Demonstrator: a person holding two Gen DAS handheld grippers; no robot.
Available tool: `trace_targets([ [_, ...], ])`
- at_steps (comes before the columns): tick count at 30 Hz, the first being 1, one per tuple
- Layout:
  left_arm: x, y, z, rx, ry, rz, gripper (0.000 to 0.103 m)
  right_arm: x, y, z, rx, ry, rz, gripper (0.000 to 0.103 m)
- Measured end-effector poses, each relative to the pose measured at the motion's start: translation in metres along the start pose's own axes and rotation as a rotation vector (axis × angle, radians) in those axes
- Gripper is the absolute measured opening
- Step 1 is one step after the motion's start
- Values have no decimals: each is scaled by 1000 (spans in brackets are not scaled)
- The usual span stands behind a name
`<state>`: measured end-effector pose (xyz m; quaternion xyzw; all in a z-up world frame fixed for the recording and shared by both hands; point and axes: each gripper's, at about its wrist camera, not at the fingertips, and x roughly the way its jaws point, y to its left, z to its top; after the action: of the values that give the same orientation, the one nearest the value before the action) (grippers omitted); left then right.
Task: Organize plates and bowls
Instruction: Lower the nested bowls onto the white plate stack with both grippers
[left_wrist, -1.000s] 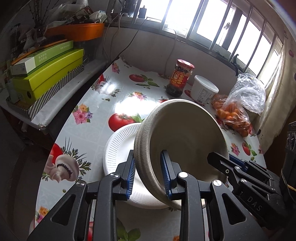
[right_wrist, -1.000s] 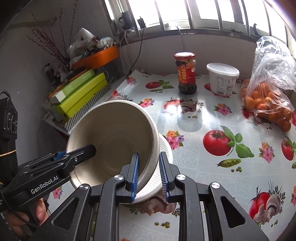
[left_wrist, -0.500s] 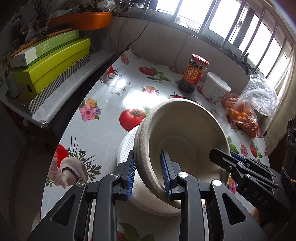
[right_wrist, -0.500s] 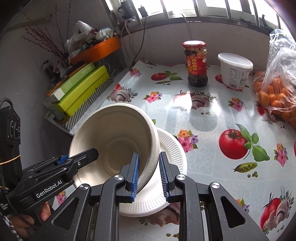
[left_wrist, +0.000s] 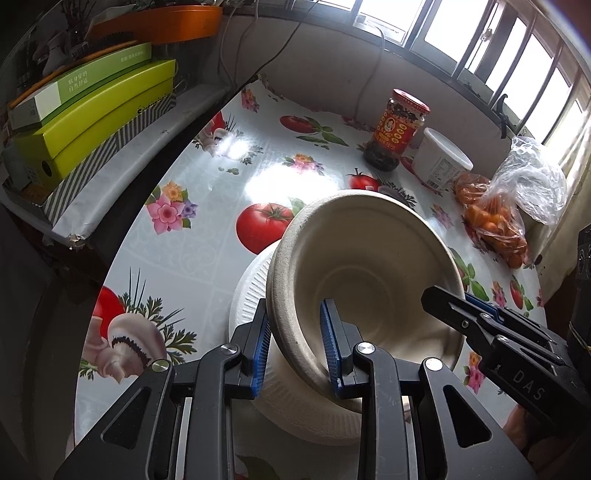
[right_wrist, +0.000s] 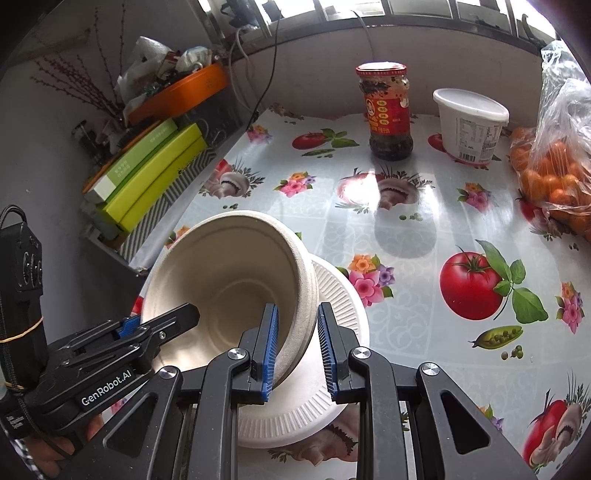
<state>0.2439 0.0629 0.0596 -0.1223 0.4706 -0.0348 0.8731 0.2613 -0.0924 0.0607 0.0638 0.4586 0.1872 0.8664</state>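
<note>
Bowl (left_wrist: 369, 273) lowered closer over white plate (right_wrist: 332, 398), both grippers still clamped

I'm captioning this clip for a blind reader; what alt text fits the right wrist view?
Both grippers, right gripper and left gripper, clamp opposite rims of a beige paper bowl, tilted over a white paper plate on a vegetable-print tablecloth. Behind stand a sauce jar, a white tub and a bag of oranges.
</note>
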Motion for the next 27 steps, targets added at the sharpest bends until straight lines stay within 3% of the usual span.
trace_targets([
  [20,6,0,-2,-4,13,-4,28,6,-1,0,7,8,-20,22],
  [27,6,-1,-2,8,12,1,28,7,2,-1,-1,8,-24,28],
])
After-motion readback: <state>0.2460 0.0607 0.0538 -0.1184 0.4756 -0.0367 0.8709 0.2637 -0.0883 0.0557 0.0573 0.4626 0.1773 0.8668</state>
